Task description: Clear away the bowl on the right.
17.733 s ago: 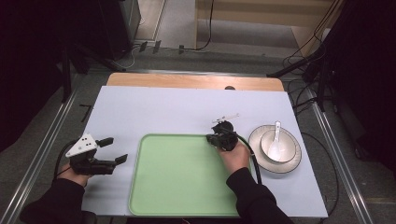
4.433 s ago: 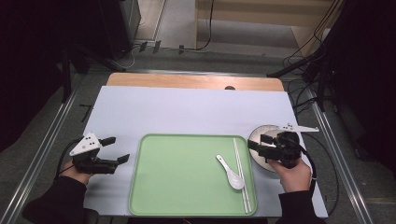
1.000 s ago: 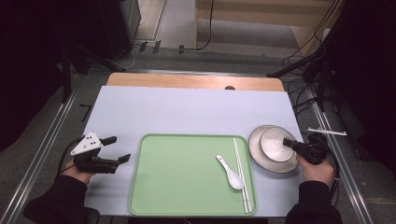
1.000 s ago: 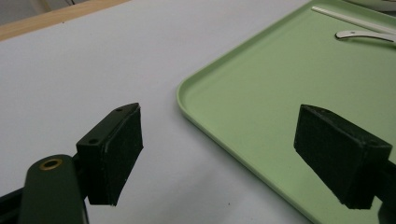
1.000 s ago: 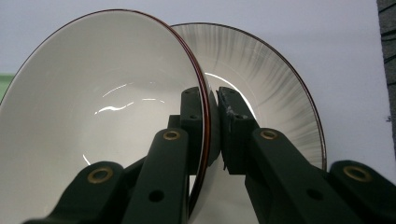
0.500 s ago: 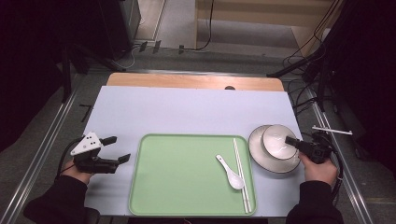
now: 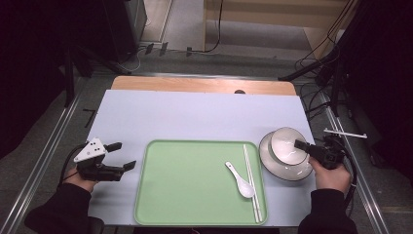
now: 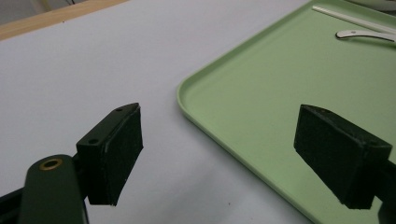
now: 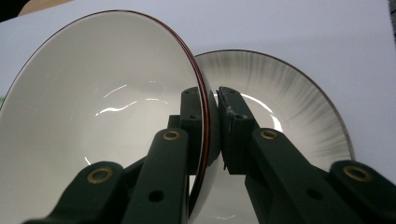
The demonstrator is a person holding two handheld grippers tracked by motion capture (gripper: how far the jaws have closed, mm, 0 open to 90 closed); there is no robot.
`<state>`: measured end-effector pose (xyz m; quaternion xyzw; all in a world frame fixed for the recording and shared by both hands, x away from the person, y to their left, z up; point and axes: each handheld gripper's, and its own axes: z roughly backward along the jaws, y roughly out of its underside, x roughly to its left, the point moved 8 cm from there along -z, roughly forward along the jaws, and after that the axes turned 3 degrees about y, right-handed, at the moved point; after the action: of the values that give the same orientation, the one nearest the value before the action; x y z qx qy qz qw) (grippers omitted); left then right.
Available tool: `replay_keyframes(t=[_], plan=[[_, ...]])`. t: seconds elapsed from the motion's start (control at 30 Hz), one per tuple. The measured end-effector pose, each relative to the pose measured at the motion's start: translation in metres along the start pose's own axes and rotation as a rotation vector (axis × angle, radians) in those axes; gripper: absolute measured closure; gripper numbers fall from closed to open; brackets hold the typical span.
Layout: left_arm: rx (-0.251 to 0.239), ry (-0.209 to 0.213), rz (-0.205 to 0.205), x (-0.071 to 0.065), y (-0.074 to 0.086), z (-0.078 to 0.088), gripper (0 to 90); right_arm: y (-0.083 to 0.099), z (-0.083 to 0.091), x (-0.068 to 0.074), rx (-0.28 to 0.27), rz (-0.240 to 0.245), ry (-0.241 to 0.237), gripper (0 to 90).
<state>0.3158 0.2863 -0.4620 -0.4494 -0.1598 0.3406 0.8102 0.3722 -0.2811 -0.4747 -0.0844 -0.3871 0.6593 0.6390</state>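
A white bowl [image 7: 287, 145] with a dark red rim is tilted up over a grey-streaked plate [image 7: 272, 162] at the right of the table. My right gripper [image 7: 298, 144] is shut on the bowl's rim [image 9: 198, 84], one jaw inside the bowl and one outside, with the plate [image 9: 299, 107] behind and beneath it. A light green tray [image 7: 187, 187] lies in the middle front and carries a white spoon [image 7: 240, 180] and white chopsticks [image 7: 252, 181]. My left gripper [image 7: 124, 156] rests open on the table left of the tray [image 8: 261, 98], nothing between its pads [image 8: 116, 154].
The table has a pale lilac cover [image 7: 195, 114] with a wooden strip [image 7: 195, 84] along the far edge. Metal rails run along both sides, and cables lie on the floor beyond. Open cover stretches behind the tray.
The bowl has been tipped up further on the plate by my right gripper, which shifted slightly. The left gripper has stayed where it was.
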Motion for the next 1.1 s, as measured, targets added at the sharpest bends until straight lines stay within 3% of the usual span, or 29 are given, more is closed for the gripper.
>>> replay_keyframes(t=[0.4,1.1], plan=[[0.002,0.000,0.000,0.000,0.000,0.000,15.6,0.006,0.001,0.028,0.036,0.035,-0.049,82.4],[0.002,-0.002,0.001,0.000,0.000,0.000,15.6,0.028,-0.015,0.089,0.123,0.159,-0.148,82.3]])
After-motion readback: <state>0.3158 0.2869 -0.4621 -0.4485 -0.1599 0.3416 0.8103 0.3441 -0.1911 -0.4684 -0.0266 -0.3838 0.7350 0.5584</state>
